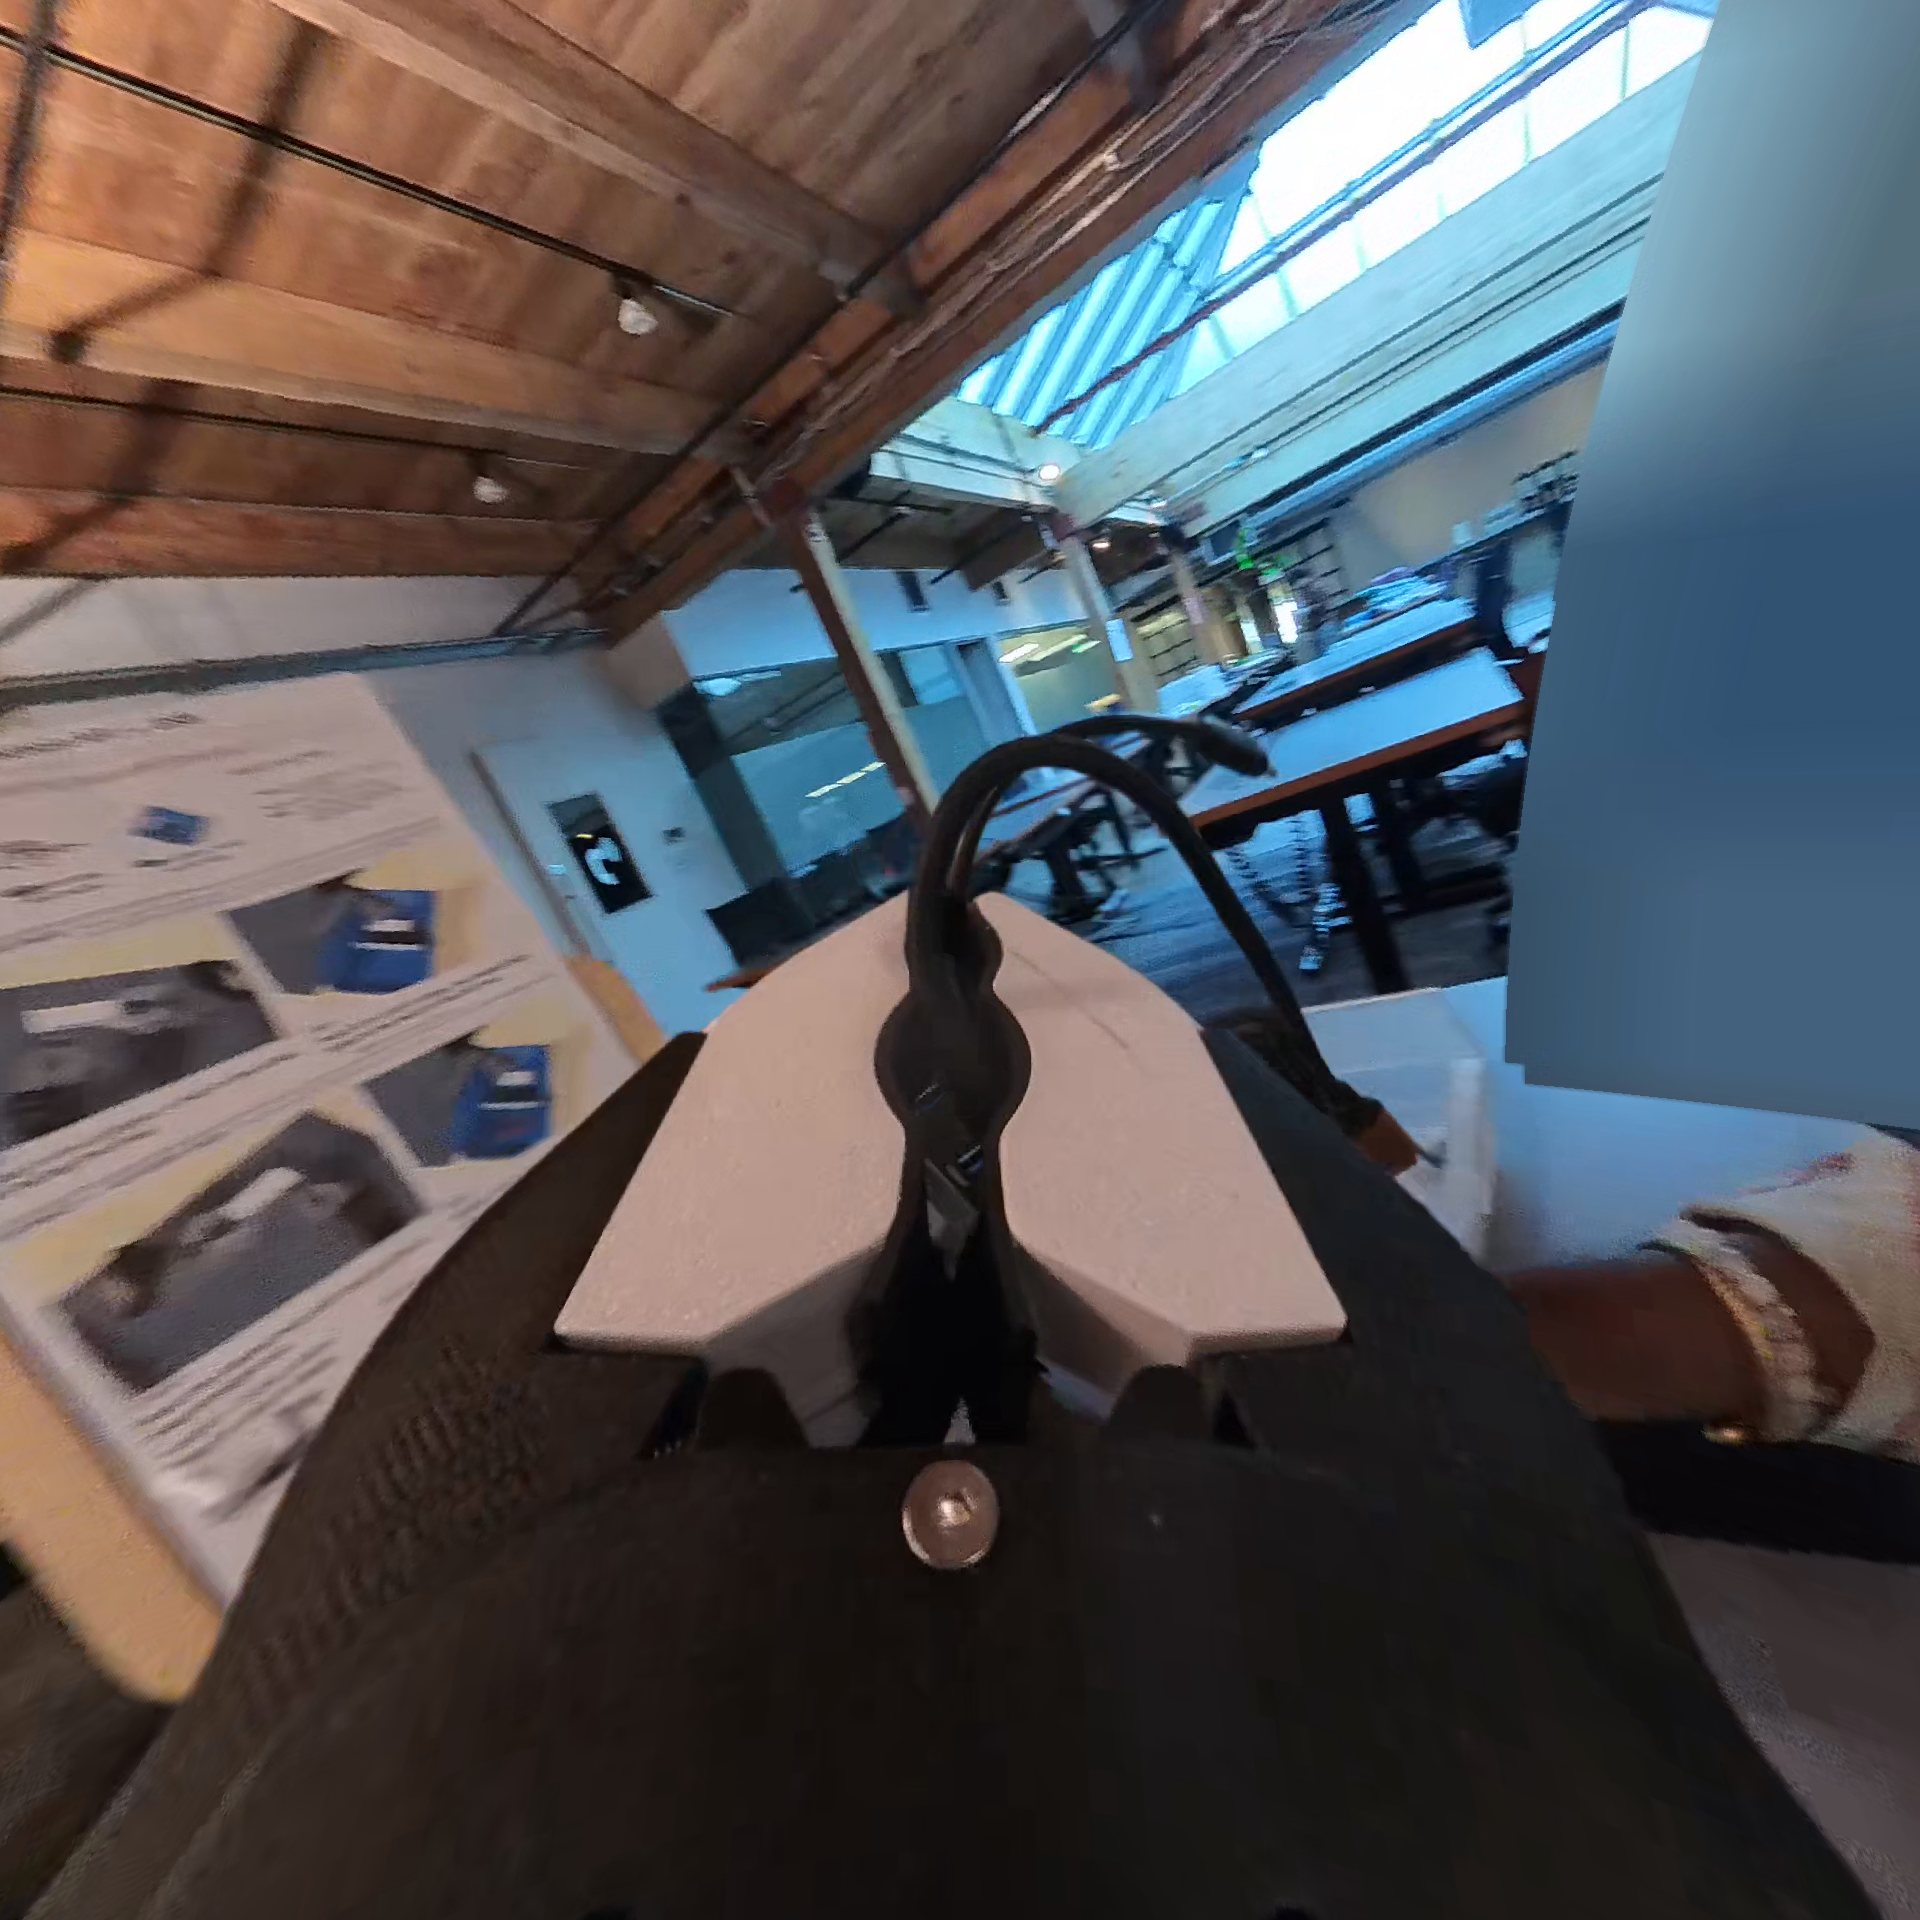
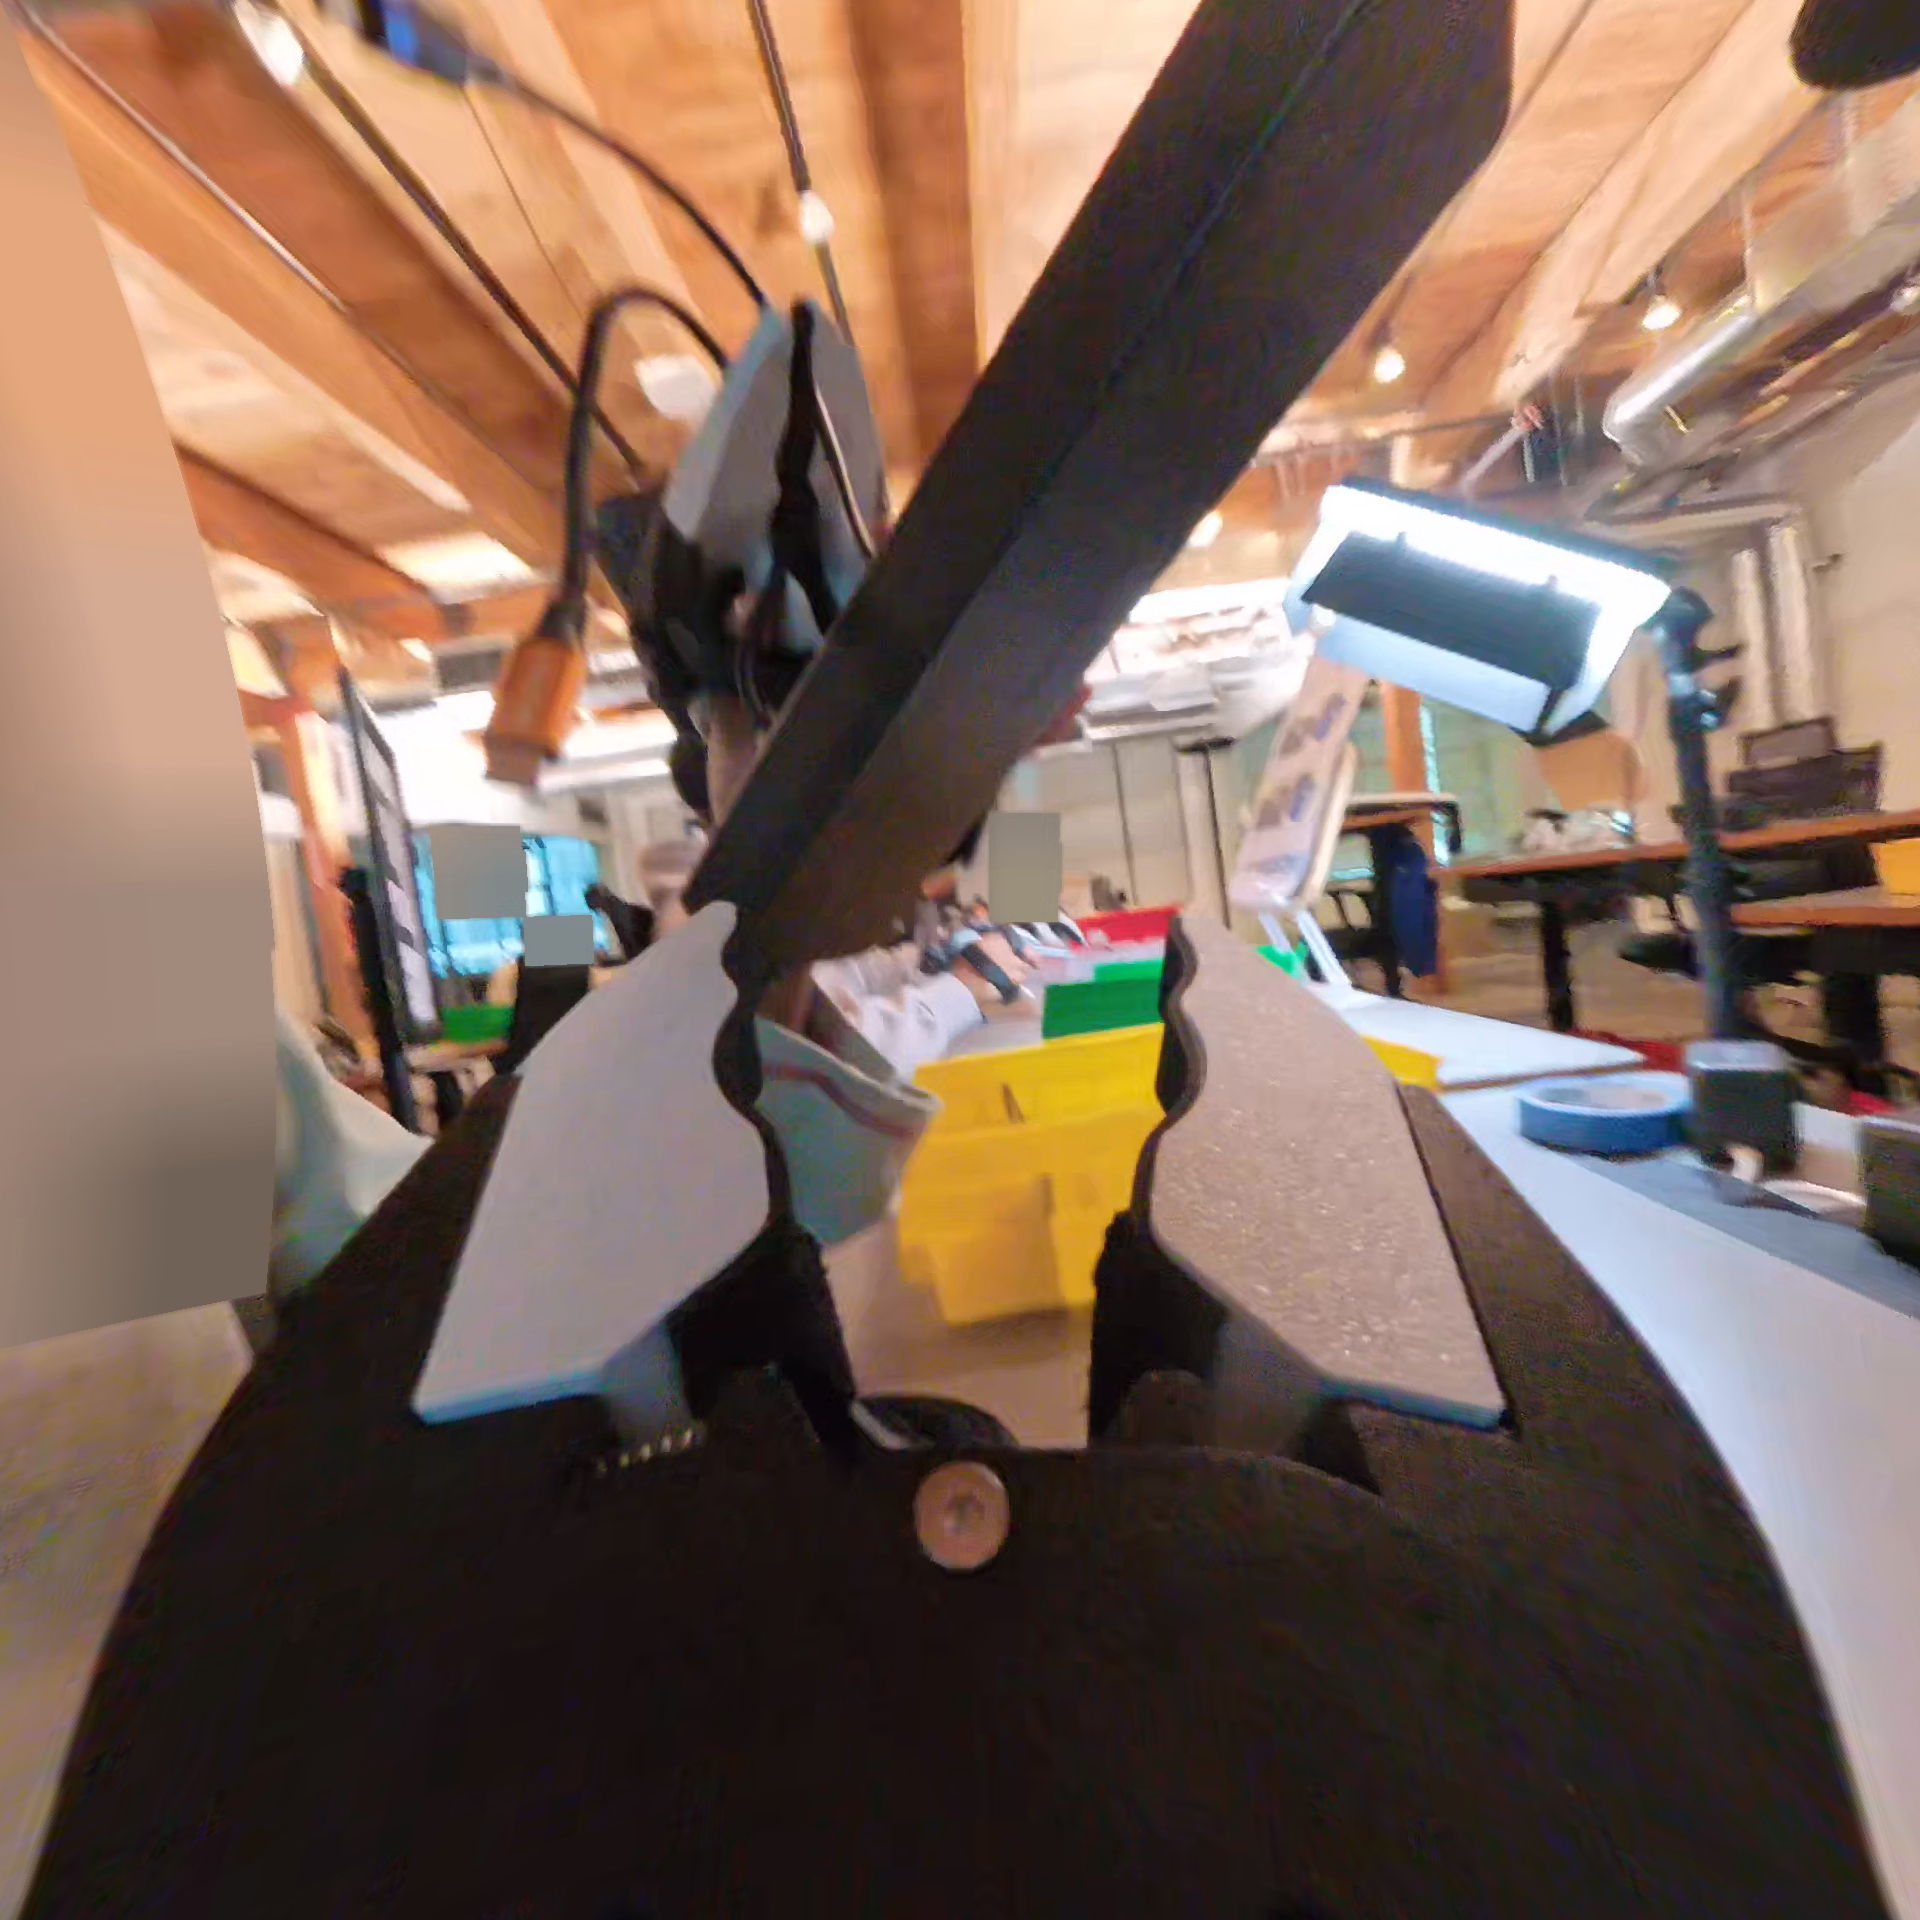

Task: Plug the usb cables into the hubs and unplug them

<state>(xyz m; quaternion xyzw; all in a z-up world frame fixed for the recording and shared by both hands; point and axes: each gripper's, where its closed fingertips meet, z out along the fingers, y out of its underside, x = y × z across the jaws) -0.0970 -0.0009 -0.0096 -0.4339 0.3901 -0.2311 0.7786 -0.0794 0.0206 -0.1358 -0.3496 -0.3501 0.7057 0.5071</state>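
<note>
In the left wrist view, the left tool (image 1: 954,1023) sits at frame centre, its fingers pressed together on black usb cables (image 1: 940,852) that arch up and right. An orange plug (image 1: 1377,1132) hangs at right.

In the right wrist view, the right tool (image 2: 951,1023) is spread, holding nothing. The left tool appears upper centre with the cables, an orange plug dangling left of it. Yellow bins (image 2: 1023,1143) sit on the tabletop (image 2: 1662,1351) behind.

The cables (image 1: 966,821) are black, one plug (image 2: 535,681) is orange. The bins (image 2: 1023,1132) are yellow, the tape roll (image 2: 1595,1112) blue.
</note>
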